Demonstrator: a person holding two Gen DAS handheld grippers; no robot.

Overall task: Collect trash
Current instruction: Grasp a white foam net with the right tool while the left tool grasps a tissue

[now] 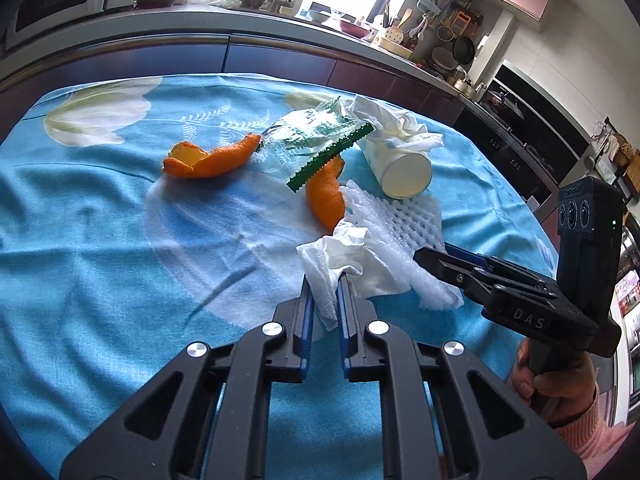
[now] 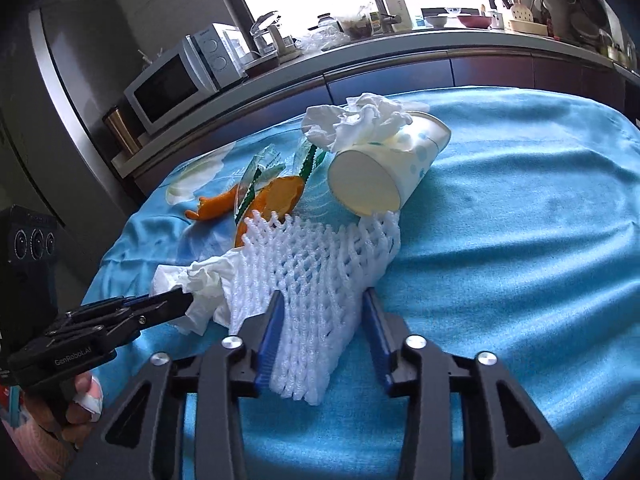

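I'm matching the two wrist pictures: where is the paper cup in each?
Left wrist: paper cup right of centre, lying down, base towards camera.
Right wrist: paper cup upper centre, tissue at its mouth.
Shared landmark: white foam net just in front of it.

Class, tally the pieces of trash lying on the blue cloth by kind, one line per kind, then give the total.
Orange peel: 2
Crumpled tissue: 2
Paper cup: 1
White foam net: 1
Clear plastic wrapper with green edge: 1
Total: 7
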